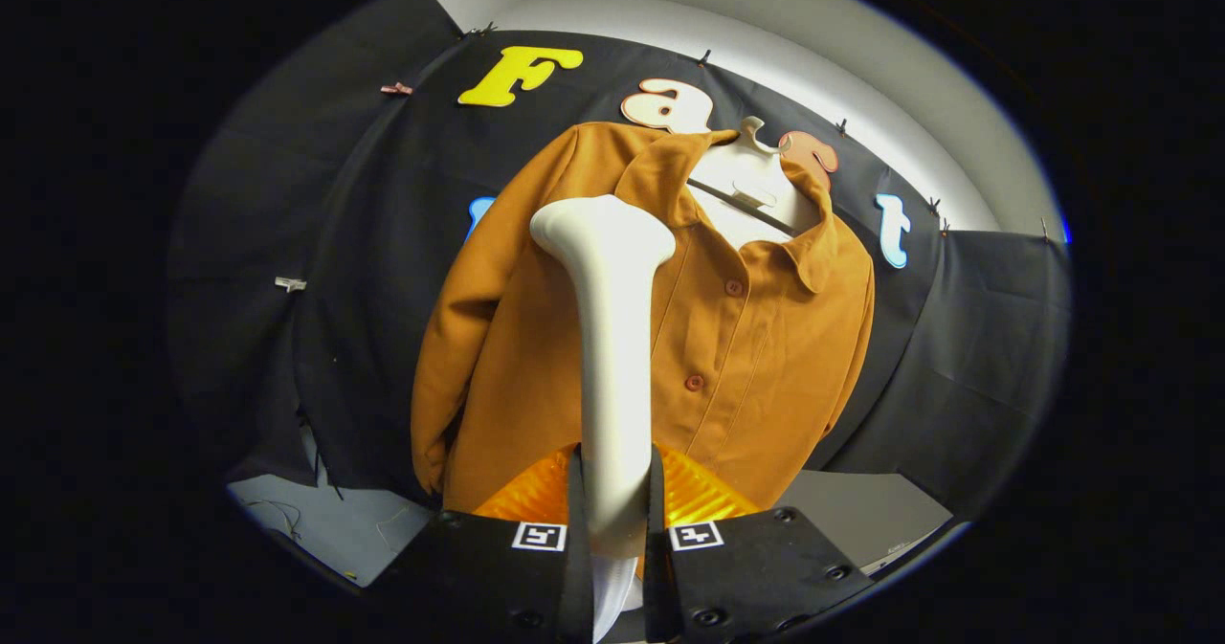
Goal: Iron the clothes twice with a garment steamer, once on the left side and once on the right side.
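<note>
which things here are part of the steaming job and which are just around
For the job:
garment steamer, clamped between the gripper fingers
brown shirt
white hanger holding it

Just around:
clips pinning the booth cloth
grey table beyond the fingers

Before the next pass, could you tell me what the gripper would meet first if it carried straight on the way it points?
Probably the shirt: the gripper, shut on the steamer, aims its head at the shirt's front. Depth is unclear.

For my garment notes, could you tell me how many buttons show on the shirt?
2. One button sits on the placket below the collar; the other is lower, beside the steamer that the gripper holds. Others may be hidden behind it.
</note>
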A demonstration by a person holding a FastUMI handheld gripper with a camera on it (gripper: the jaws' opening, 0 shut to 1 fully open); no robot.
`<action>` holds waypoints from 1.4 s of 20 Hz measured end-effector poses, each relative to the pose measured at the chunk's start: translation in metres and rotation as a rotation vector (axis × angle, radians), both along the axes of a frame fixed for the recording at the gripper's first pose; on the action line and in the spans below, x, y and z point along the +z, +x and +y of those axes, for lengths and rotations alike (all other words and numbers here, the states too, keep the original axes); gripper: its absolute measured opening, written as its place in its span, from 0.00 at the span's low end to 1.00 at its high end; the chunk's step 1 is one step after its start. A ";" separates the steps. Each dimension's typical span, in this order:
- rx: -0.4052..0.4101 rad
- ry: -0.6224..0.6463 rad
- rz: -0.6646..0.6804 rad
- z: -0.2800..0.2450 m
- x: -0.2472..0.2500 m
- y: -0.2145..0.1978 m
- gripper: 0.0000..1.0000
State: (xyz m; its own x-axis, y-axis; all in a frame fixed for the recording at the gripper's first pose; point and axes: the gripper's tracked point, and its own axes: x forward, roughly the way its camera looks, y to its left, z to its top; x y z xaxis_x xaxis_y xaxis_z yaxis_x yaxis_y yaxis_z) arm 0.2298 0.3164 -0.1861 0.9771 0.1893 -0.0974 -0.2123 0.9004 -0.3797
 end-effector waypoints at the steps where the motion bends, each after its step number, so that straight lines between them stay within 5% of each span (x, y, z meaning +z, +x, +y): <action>1: -0.002 -0.005 0.008 -0.001 -0.007 -0.001 0.24; 28: -0.056 -0.092 0.279 -0.058 -0.170 -0.048 0.24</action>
State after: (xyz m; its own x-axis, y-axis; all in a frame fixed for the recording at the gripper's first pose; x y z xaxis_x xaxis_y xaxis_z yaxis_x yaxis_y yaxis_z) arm 0.1816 0.2584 -0.3565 0.9188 0.1136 -0.3781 -0.2708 0.8783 -0.3940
